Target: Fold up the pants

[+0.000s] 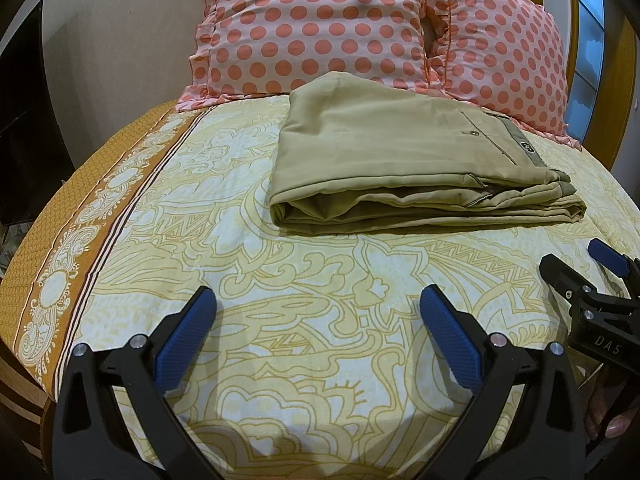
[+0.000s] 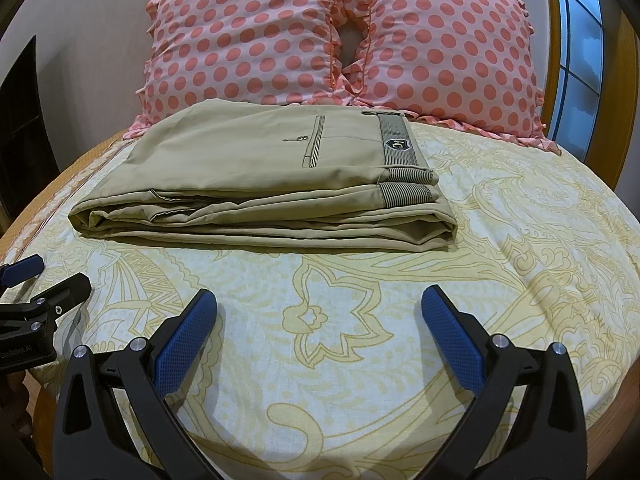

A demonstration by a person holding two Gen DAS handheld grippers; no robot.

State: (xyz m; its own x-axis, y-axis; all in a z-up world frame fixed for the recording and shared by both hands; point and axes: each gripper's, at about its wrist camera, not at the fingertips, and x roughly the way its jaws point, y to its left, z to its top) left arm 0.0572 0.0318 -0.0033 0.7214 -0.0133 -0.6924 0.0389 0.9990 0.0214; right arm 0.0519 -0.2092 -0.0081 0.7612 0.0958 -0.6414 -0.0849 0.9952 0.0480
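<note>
Even, soft indoor light w/ faint shadows; sharp center, heavy fisheye warp + dark corners.

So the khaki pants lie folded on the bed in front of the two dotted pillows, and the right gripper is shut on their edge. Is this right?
Not quite. The right gripper is open and holds nothing, hovering short of the pants; the right wrist view shows bare bedsheet between its fingers. The rest is right: the pants lie folded in front of the two dotted pillows.

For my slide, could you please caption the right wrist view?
Folded khaki pants lie on the patterned bedsheet; open right gripper holds nothing.
</note>
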